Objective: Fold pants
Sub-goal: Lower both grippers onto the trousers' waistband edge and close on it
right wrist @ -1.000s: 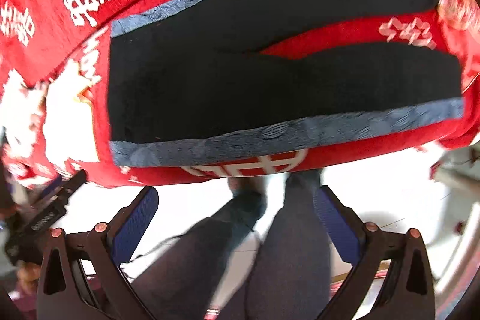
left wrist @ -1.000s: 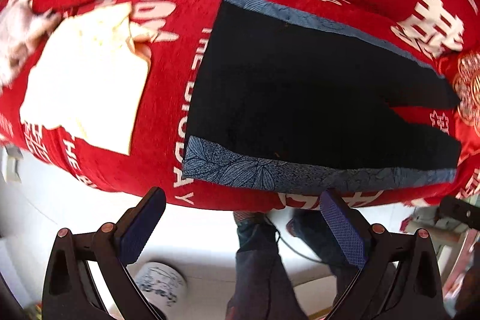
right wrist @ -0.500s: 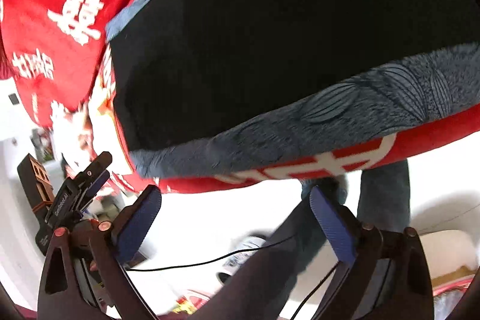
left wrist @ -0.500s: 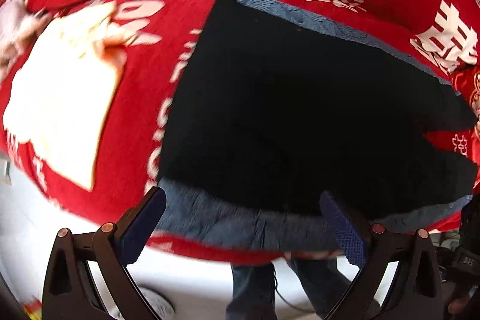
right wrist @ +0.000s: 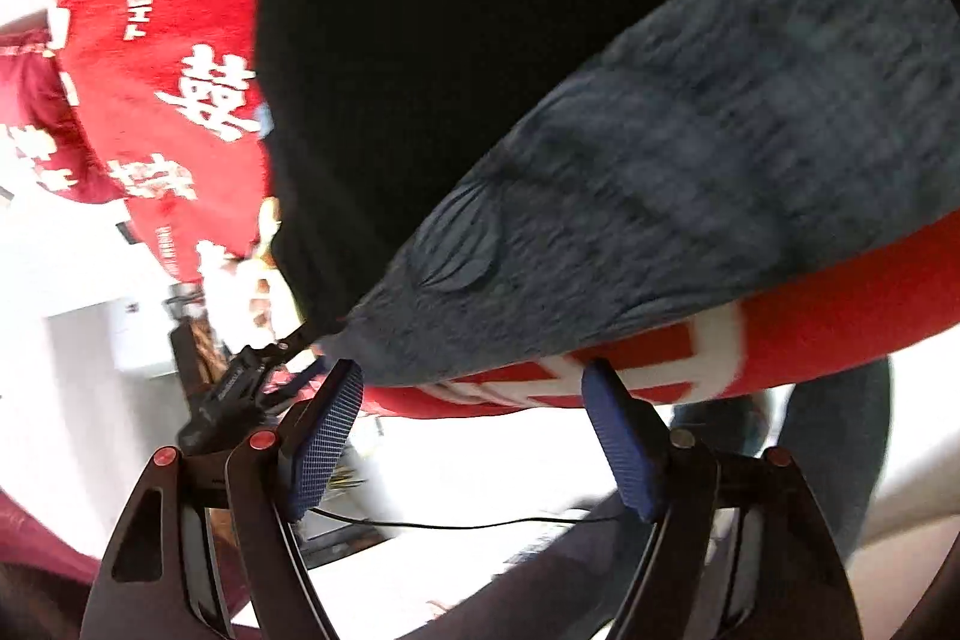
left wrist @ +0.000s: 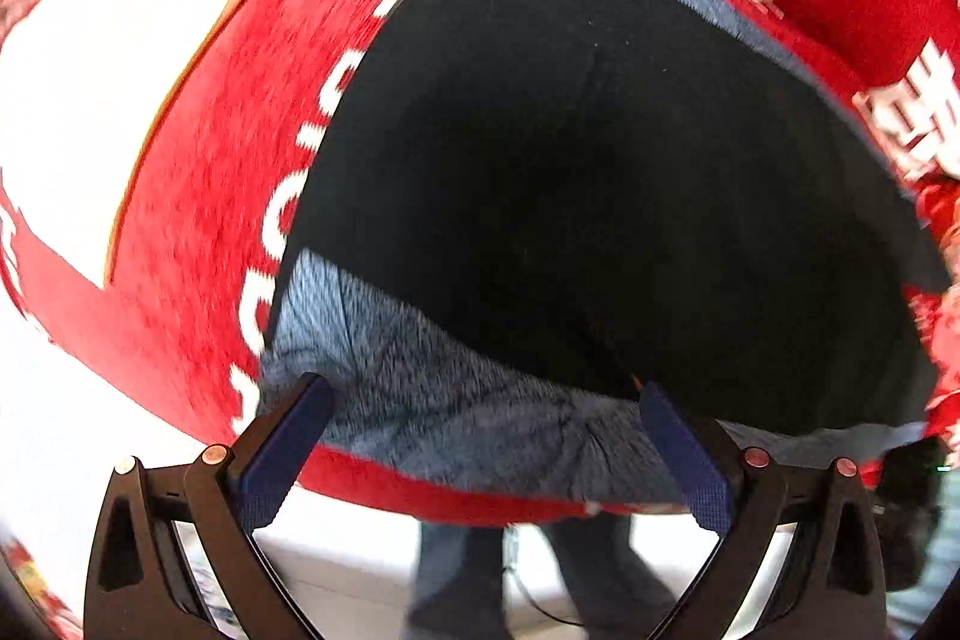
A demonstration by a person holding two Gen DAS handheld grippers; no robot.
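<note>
Pants (left wrist: pixel 600 190): black, spread flat on the red cloth; a blue-grey patterned side band (left wrist: pixel 456 418) runs along the near edge, a second band along the far edge toward 1 o'clock in the left view.
Red cloth (left wrist: pixel 198 196): printed with white characters and lettering; covers the surface, its near edge dropping off at 6 o'clock.
Cream garment (left wrist: pixel 90 100): lies on the cloth at 9 to 10 o'clock of the pants, apart from them; blurred.
Left gripper (left wrist: pixel 480 412): jaws spread wide, tips over the near band close to the waist corner; whether the pads touch the fabric cannot be told; nothing clamped.
Right gripper (right wrist: pixel 474 388): jaws closing, a wide gap between the pads; the cloth's edge and the band's near edge (right wrist: pixel 690 172) sit just at the tips, not pinched.
Other gripper in right view: the left tool (right wrist: pixel 240 388) shows at 9 o'clock, beside the pants' corner.
Person: grey-trousered legs (left wrist: pixel 468 568) at 6 o'clock below the cloth edge.
Floor: pale, overexposed; a thin black cable (right wrist: pixel 456 525) crosses it.
</note>
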